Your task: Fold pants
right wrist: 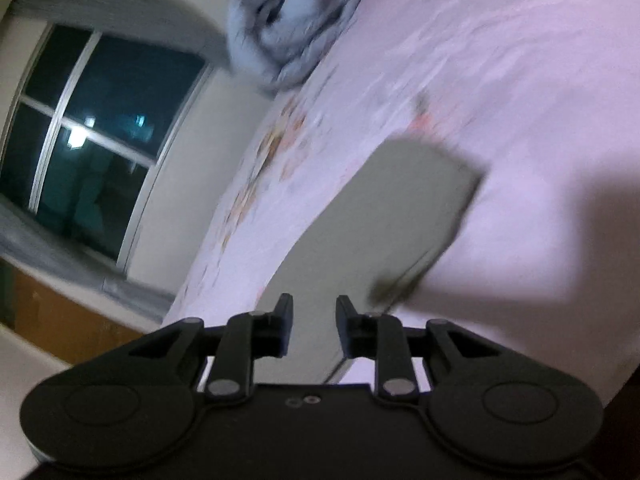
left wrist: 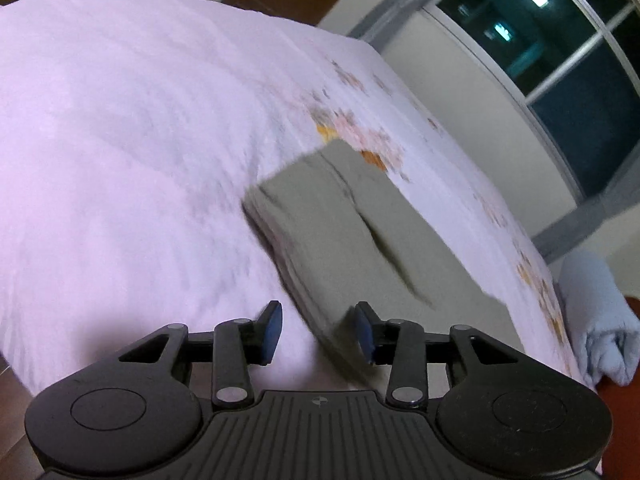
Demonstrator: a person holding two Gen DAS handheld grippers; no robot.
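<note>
Olive-grey pants (left wrist: 352, 232) lie folded into a flat rectangle on a white bed sheet (left wrist: 120, 140) with a floral print. In the left wrist view my left gripper (left wrist: 319, 332) hovers over the near corner of the fold. Its blue pads (left wrist: 272, 330) stand apart, and the cloth edge runs under the gap without being pinched. In the right wrist view the same pants (right wrist: 384, 220) stretch away from my right gripper (right wrist: 315, 326), whose jaws are slightly apart over the near end of the fabric with nothing clamped. Both views are blurred.
A rolled light-blue cloth (left wrist: 596, 320) sits by the bed's edge; it shows in the right wrist view as a blue bundle (right wrist: 284, 28). A dark window (left wrist: 580, 60) and pale wall lie beyond the bed (right wrist: 520, 80). The window (right wrist: 92, 140) is also at left.
</note>
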